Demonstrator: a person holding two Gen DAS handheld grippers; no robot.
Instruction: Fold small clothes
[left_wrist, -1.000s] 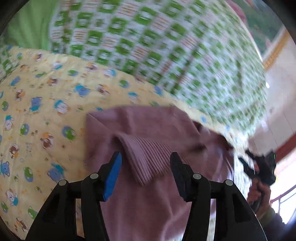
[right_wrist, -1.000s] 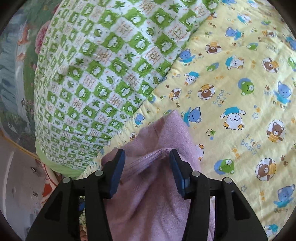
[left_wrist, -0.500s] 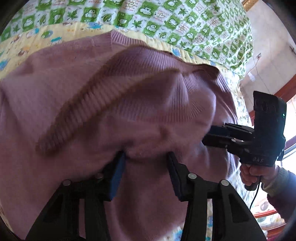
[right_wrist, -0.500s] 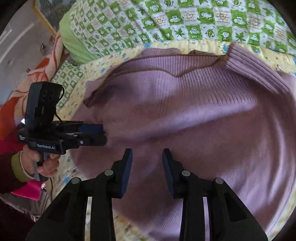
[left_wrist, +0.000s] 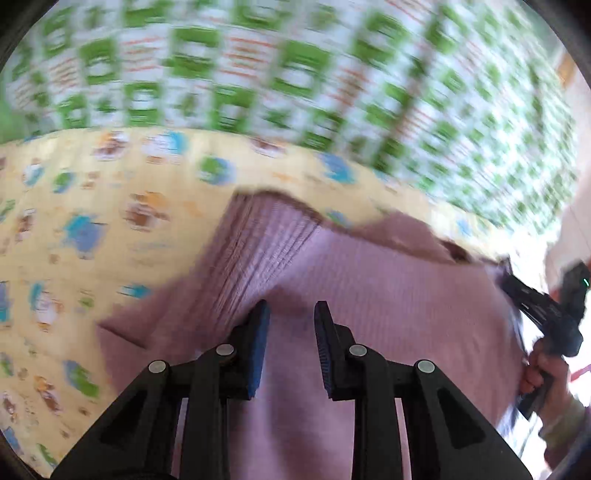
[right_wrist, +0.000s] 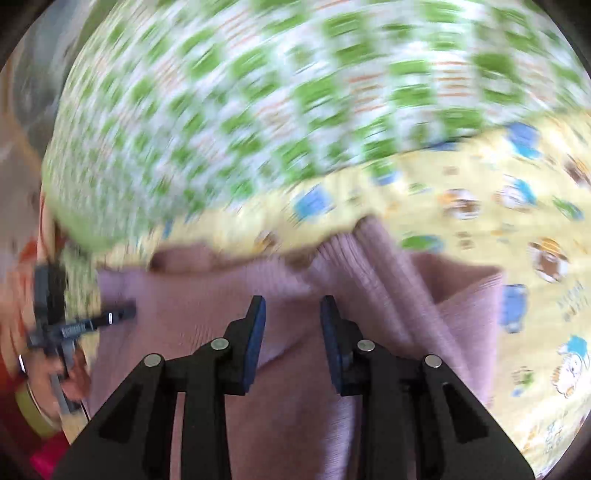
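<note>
A mauve knitted sweater (left_wrist: 388, 295) lies on a yellow bear-print sheet (left_wrist: 110, 206), with a ribbed part folded across its upper left. My left gripper (left_wrist: 291, 321) is at the sweater's near edge. Its jaws are closing, and a fold of knit tents up to the fingertips and passes between them. In the right wrist view the sweater (right_wrist: 207, 280) also runs between the closing jaws of my right gripper (right_wrist: 291, 314), creased there. Each gripper shows in the other's view at the sweater's side edge: the right gripper (left_wrist: 506, 275) and the left gripper (right_wrist: 123, 314). Both views are motion-blurred.
A bulky green-and-white checked quilt (left_wrist: 295, 74) lies just behind the sweater along the sheet's far side. In the right wrist view it (right_wrist: 258, 110) fills the top. A person's hand (left_wrist: 539, 373) holds the right gripper's handle. Bare sheet (right_wrist: 517, 206) extends to the right.
Half a second ago the sweater filled both views. Both grippers have since pulled back, so the sheet and quilt show again, and both pairs of jaws stand narrower.
</note>
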